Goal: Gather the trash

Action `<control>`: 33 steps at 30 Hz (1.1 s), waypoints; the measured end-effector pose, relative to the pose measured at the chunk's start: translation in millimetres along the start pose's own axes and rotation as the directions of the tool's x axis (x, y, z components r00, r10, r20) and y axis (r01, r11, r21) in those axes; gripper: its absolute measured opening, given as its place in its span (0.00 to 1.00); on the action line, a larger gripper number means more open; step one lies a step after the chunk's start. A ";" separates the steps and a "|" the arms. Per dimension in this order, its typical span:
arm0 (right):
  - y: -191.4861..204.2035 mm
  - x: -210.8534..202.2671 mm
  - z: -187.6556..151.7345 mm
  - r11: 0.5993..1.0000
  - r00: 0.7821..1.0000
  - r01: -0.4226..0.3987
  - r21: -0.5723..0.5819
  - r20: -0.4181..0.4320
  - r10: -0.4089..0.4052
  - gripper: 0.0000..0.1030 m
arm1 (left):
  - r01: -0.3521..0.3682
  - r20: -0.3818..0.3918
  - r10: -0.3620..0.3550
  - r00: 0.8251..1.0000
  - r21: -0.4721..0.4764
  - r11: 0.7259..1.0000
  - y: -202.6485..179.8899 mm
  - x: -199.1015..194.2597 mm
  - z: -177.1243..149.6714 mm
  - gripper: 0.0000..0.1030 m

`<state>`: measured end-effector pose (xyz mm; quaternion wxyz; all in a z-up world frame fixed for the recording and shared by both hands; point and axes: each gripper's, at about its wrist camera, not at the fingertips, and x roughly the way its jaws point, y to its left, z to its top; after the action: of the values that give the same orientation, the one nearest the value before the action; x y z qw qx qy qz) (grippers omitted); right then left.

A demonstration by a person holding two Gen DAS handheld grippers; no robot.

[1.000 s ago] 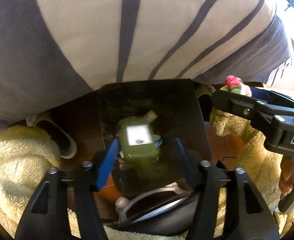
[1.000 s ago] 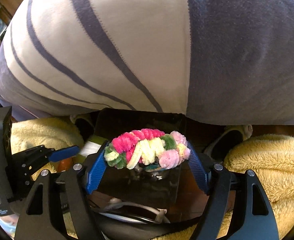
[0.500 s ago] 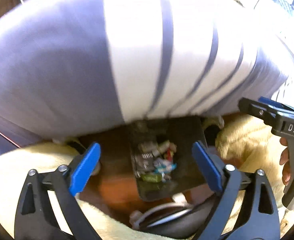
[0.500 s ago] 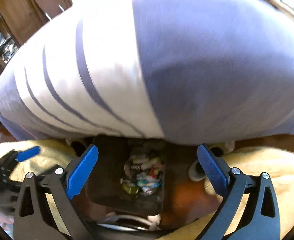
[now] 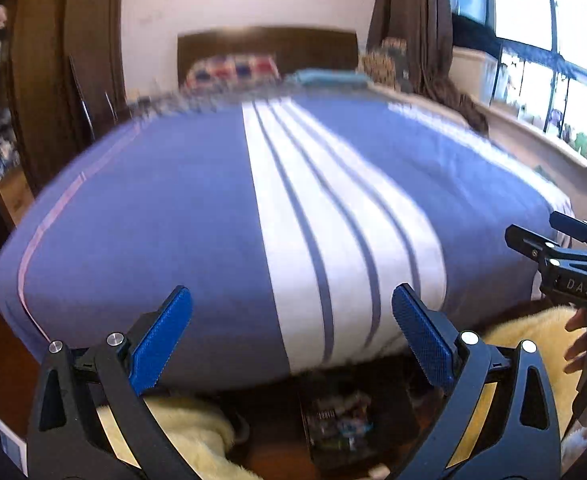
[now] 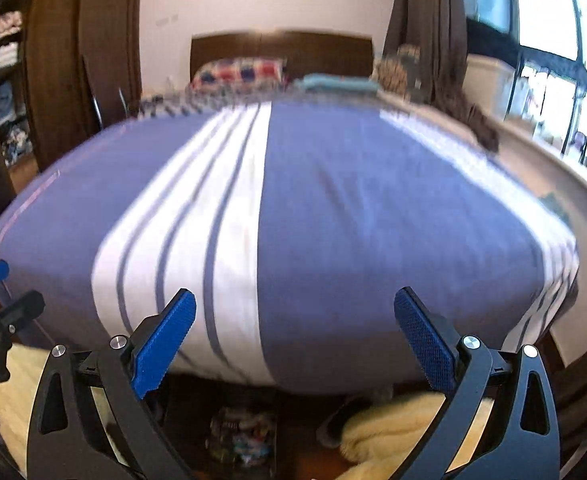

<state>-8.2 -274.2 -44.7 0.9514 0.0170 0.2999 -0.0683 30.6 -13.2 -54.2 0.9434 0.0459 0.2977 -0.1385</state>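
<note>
Trash is seen piled in a dark bin on the floor at the bed's foot. Both the left tongs and right tongs are spread wide and empty. A drop-off step appears finished; further trash must next be located.

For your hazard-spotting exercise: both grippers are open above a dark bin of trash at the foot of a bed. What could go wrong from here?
1. The left gripper and the right gripper are empty and close together; the right one shows at the edge of the left view, so they might collide.
2. The trash bin sits low, partly under the bed edge, so later drops could miss.
3. The yellow fluffy fabric beside it might catch stray trash.
</note>
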 end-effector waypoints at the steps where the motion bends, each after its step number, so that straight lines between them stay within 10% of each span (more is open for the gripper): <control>1: -0.3 -5.6 5.9 1.000 1.000 -0.004 0.000 0.020 0.004 0.97 | -0.012 0.029 0.012 1.000 -0.002 1.000 0.6 -7.2 8.3 0.92; 12: -6.9 -65.2 56.8 1.000 0.972 0.014 0.013 0.235 -0.017 0.97 | -0.086 0.209 0.088 0.974 -0.019 0.996 -9.2 -59.9 50.1 0.92; 33: 1.5 -86.5 34.2 0.998 0.962 0.056 0.032 0.267 -0.063 0.97 | -0.167 0.264 0.172 0.949 -0.040 0.985 -12.4 -91.0 38.6 0.92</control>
<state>-58.7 -264.8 32.8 0.9804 0.0101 0.1683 -0.1021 -23.1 -10.3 29.6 0.9837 0.0442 0.1642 -0.0592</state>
